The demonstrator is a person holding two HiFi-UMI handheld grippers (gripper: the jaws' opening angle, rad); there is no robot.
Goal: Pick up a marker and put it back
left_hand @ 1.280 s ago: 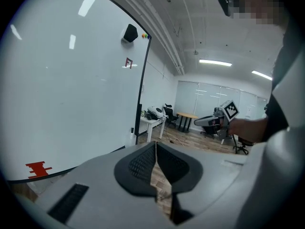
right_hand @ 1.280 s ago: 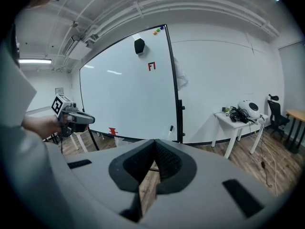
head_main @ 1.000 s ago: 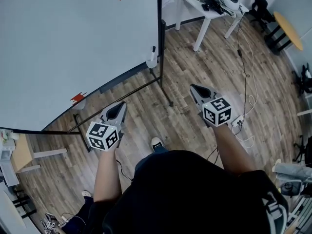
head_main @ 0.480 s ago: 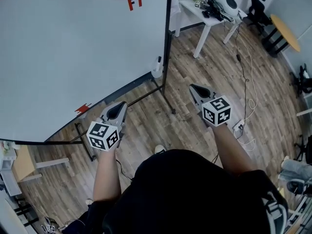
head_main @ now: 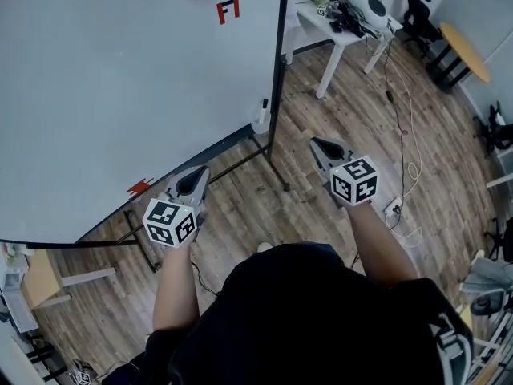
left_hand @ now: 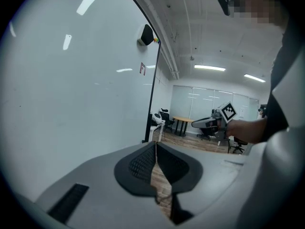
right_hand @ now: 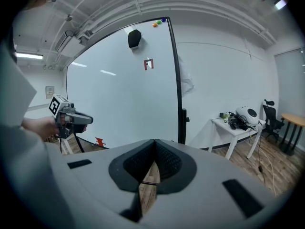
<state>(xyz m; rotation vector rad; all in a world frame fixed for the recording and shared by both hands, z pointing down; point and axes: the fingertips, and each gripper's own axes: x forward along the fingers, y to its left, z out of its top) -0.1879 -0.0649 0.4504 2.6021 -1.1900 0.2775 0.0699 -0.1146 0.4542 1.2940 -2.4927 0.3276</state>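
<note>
**Both jaws closed, marker not yet reached**

The left hand-held gripper [head_main: 193, 180] has its jaws pressed together on nothing. Its dark, cross-ribbed pads sit in a smooth grey plastic shell. Ahead of it and to its left stands the whiteboard [head_main: 120, 95], a glossy flat sheet in a thin dark metal frame.

The marker [head_main: 264, 106] stands upright in a small white holder [head_main: 259, 123] at the board's lower right edge. It is ahead of both grippers, right of the left one and left of the right one, and well apart from each. It looks like a slim, dark, smooth cylinder, so it would probably slip in a shallow pinch.

The right hand-held gripper [head_main: 321, 146] is likewise closed and empty, and it seems the better placed of the two. It should open before closing in, take the barrel squarely across the ribbed pads above the holder's rim, then lift straight up so the light holder isn't dragged along.
</note>
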